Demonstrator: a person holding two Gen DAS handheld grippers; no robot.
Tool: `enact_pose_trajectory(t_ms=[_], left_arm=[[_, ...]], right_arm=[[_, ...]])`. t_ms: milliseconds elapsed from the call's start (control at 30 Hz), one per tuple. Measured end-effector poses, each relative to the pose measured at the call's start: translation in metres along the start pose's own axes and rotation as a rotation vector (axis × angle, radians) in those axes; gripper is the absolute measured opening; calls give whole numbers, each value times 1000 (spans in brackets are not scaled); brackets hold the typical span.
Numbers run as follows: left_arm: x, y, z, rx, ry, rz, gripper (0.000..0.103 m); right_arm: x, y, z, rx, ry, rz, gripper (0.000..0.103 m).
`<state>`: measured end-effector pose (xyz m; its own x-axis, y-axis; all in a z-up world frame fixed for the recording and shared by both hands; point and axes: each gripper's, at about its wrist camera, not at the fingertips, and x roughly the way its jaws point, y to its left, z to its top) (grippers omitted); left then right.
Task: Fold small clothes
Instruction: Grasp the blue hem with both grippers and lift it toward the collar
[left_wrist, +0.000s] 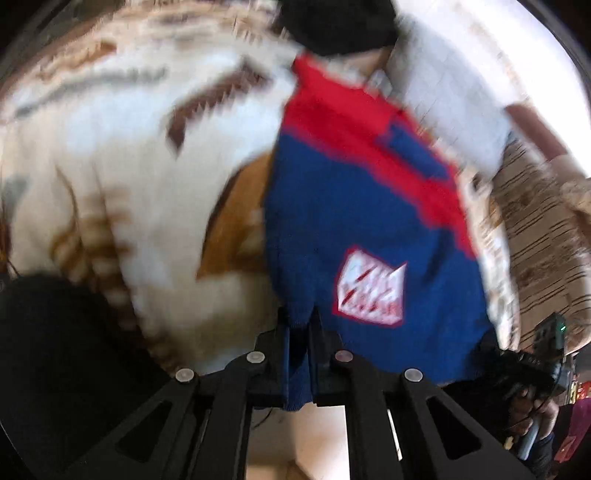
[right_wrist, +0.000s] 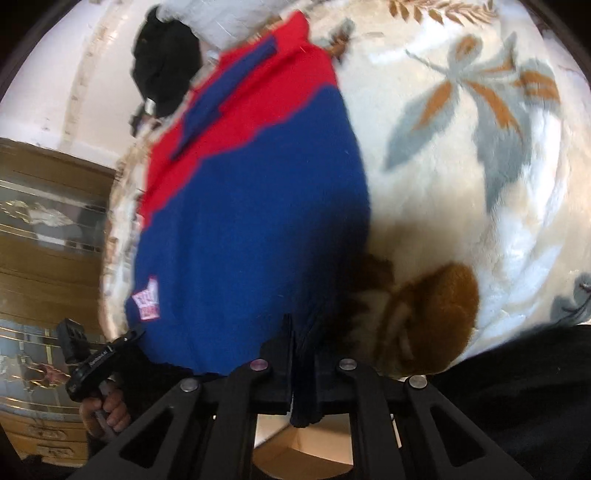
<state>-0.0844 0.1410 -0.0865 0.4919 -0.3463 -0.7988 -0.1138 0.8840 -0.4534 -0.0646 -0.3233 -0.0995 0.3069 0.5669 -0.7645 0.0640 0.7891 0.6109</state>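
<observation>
A small blue and red knit garment (left_wrist: 369, 206) with a white and red patch (left_wrist: 371, 286) lies stretched over a cream floral blanket (left_wrist: 129, 147). My left gripper (left_wrist: 299, 332) is shut on its near blue edge, cloth pinched between the fingers. In the right wrist view the same garment (right_wrist: 251, 206) fills the middle, and my right gripper (right_wrist: 303, 339) is shut on its near edge as well. The left gripper shows at the garment's other near corner (right_wrist: 92, 362); the right one shows likewise in the left wrist view (left_wrist: 532, 365).
A black cloth item (right_wrist: 166, 62) and a white folded cloth (left_wrist: 443, 92) lie beyond the garment's red end. A wooden cabinet with glass doors (right_wrist: 48, 240) stands to the left of the bed. A dark cloth (left_wrist: 55, 350) lies at the near left.
</observation>
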Motion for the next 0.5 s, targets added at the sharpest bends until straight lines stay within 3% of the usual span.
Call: enact_pose_trajectory(t_ms=[67, 167, 200, 333, 500], left_arm=[[-2, -5, 8, 21, -18, 11, 8], [32, 4, 8, -16, 119, 64, 8], [34, 4, 10, -14, 127, 59, 8], [0, -28, 63, 68, -19, -27, 8], [6, -73, 177, 133, -198, -106, 9]], right_arm=[[-3, 7, 8, -29, -15, -8, 9], [18, -10, 14, 23, 73, -29, 9], [23, -12, 16, 32, 101, -19, 9], [5, 14, 59, 0, 29, 87, 8], [-25, 62, 185, -80, -240, 187, 9]])
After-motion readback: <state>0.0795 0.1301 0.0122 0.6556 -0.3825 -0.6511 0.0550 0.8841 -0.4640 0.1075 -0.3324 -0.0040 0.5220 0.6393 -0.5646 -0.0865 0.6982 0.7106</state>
